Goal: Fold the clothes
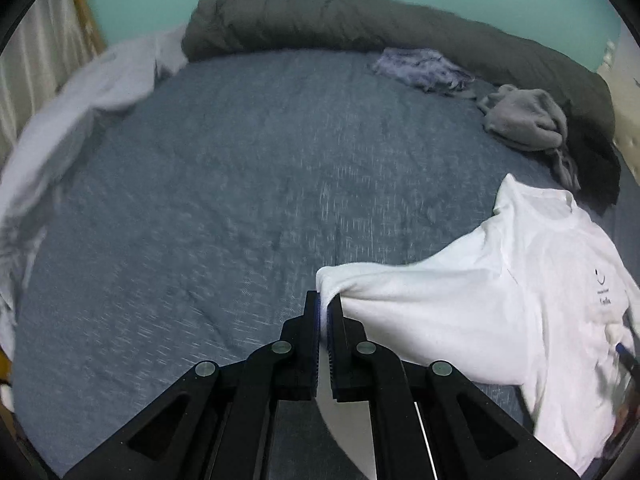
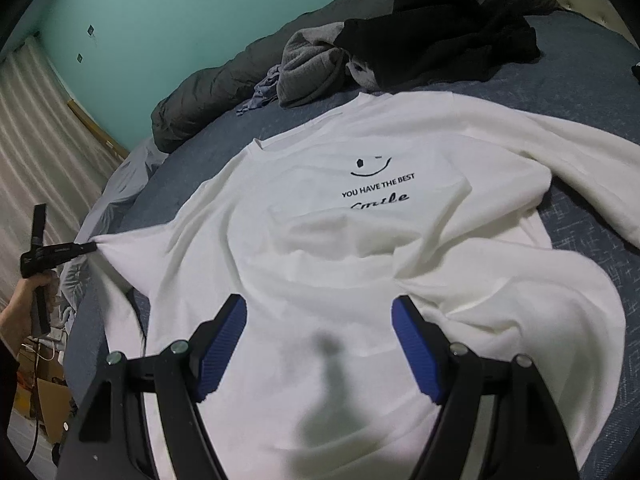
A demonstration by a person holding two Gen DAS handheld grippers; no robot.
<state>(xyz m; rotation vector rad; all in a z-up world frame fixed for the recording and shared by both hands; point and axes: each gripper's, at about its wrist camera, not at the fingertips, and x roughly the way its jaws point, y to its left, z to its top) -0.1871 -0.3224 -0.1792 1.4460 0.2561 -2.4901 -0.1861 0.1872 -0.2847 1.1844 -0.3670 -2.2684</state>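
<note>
A white T-shirt (image 2: 360,248) with a black smile print and lettering lies face up on the blue-grey bed (image 2: 592,92). My left gripper (image 1: 325,300) is shut on the end of the shirt's sleeve (image 1: 340,280) and holds it pulled out to the side, lifted off the bed. In the right wrist view that left gripper (image 2: 90,247) shows at the far left, held by a hand (image 2: 24,308). My right gripper (image 2: 320,308) hovers open over the shirt's lower body, nothing between its blue pads (image 2: 416,348). The other sleeve (image 2: 592,168) lies spread to the right.
A rolled dark grey duvet (image 1: 360,20) runs along the bed's far side under a teal wall. A grey garment (image 2: 308,68), a black one (image 2: 440,40) and a bluish patterned cloth (image 1: 424,68) are heaped beyond the shirt's collar. A pale sheet (image 1: 80,112) and curtain are left.
</note>
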